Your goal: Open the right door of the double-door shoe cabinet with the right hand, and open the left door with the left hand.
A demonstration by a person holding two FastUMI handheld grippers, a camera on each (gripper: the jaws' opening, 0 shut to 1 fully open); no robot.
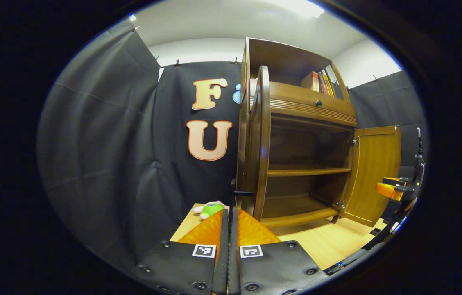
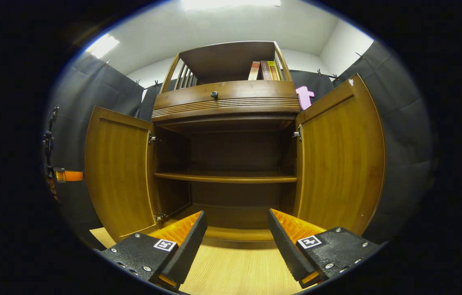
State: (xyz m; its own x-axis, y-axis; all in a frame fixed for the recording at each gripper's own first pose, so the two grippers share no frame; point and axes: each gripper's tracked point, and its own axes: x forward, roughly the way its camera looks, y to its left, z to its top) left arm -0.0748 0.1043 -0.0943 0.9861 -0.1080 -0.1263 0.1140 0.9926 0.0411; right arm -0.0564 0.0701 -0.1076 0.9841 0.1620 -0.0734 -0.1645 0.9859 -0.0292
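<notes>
The left hand-held gripper point(image 1: 228, 246) had its fingers pressed together, perhaps pinching the left door's dark handle point(image 1: 242, 192) just ahead, though the contact was unclear. The left door point(image 1: 261, 143) stood edge-on, upright, swung open. The right hand-held gripper point(image 2: 237, 241) was spread wide and empty, facing the cabinet point(image 2: 231, 164); the right door point(image 2: 337, 159) stood open farther right.

1. The books point(image 2: 264, 70) on the shoe cabinet's point(image 2: 231, 102) top shelf carry spine lettering too small to read.
2. The square black-and-white markers point(image 1: 204, 250) on the left gripper's fingers are coded patterns, not text.
3. The same kind of marker point(image 2: 309, 241) sits on the right gripper's fingers, equally without words.
</notes>
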